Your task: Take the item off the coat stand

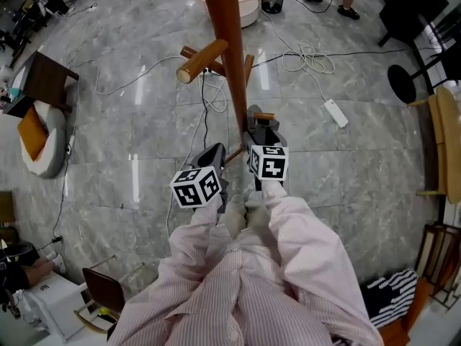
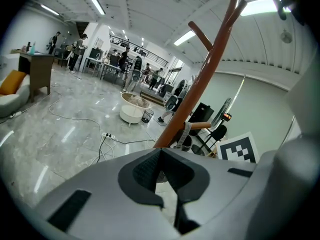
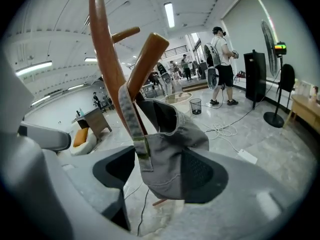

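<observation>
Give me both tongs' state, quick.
Left tongs: closed, empty.
Right tongs: open, grey cap hanging between them, not gripped.
</observation>
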